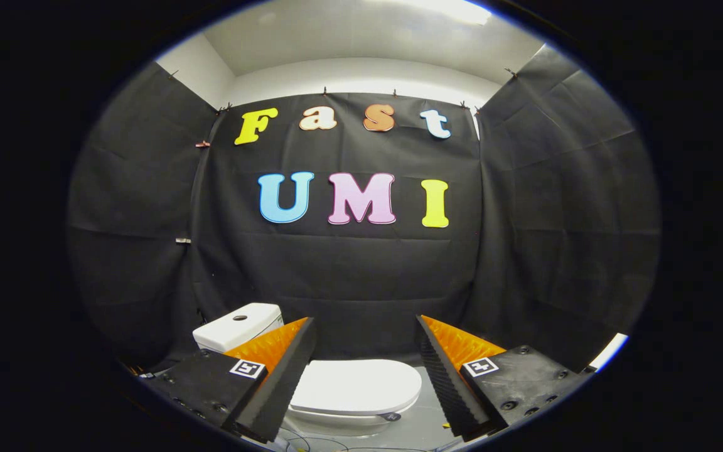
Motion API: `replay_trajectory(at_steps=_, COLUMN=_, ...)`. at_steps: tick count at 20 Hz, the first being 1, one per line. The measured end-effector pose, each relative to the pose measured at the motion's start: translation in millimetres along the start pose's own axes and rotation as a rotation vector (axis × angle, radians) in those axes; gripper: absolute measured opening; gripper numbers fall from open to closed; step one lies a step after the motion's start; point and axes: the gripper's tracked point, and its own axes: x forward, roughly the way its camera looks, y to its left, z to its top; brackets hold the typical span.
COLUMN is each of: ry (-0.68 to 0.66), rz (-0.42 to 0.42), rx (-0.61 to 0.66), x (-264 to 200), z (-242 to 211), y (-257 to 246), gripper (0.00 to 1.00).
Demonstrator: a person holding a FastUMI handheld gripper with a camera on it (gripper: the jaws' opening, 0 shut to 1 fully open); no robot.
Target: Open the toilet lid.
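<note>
Your gripper (364, 326) has its fingers spread wide with nothing between them. Just ahead, seen in the gap between them, lies the toilet lid (356, 385), shut flat on the bowl. The tank (238, 326) stands beyond your left finger.

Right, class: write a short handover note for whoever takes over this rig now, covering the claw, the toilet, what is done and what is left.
Claw: open, fingers spread wide, holding nothing, touching nothing.
White ceramic toilet: its smooth white oval lid is down, seen between and just beyond the fingers. White cistern stands behind the left finger, against the black cloth wall.
Done: nothing yet; lid shut.
Left: bring the claw to the lid's front edge, then lift it up toward the cistern.
</note>
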Motion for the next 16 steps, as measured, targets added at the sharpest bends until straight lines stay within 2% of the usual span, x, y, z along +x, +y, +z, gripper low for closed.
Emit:
replay_trajectory(at_steps=5, ry=0.03, rz=0.001, rx=0.059, x=18, z=-23, y=-15, gripper=0.99)
replay_trajectory(at_steps=9, ry=0.072, rz=-0.032, rx=0.128, x=41, z=-54, y=-43, gripper=0.99)
replay_trajectory(at_steps=13, ry=0.148, rz=-0.054, rx=0.249, x=75, z=-104, y=-77, gripper=0.98)
replay_trajectory(at_steps=16, ry=0.224, rz=-0.071, rx=0.31, x=95, z=-162, y=-96, gripper=0.98)
